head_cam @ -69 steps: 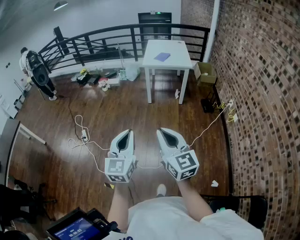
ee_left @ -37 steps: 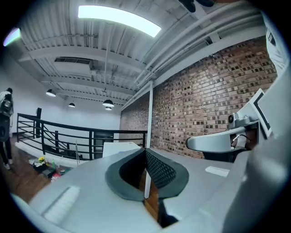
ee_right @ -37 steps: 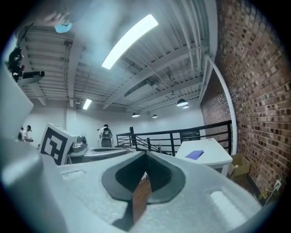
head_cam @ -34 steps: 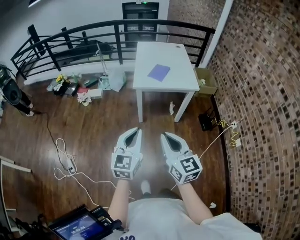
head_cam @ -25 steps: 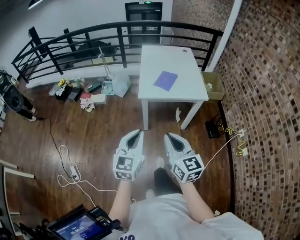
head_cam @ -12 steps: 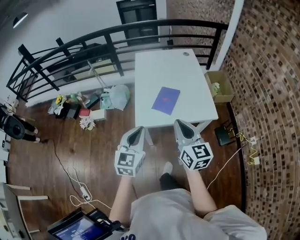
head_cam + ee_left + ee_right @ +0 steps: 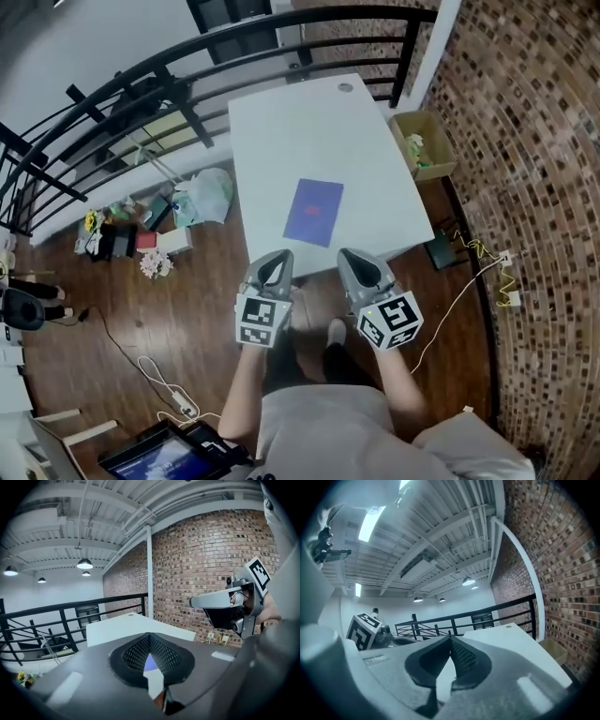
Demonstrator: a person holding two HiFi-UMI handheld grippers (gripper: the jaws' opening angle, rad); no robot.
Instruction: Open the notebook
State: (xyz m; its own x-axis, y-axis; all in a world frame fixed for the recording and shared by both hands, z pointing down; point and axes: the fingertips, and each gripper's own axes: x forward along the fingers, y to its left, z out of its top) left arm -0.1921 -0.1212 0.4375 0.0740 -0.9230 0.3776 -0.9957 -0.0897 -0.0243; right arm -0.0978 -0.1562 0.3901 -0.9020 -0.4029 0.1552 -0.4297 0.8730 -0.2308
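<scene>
A closed purple notebook lies flat near the front of the white table. Both grippers hover side by side just short of the table's near edge, pointing at the notebook and not touching it. My left gripper is shut with nothing in it. My right gripper also looks shut and empty. In the left gripper view the jaws meet, and a sliver of the notebook shows past them. The right gripper hangs to their right. The right gripper view shows the closed jaws over the table.
A black railing runs behind and left of the table, and a brick wall stands on the right. A cardboard box sits by the wall. Bags and clutter and cables lie on the wooden floor at left.
The person has walked up to the table, so the table and notebook have drawn much closer. Both grippers went forward with the person, still shut, from over the floor to the table's near edge.
</scene>
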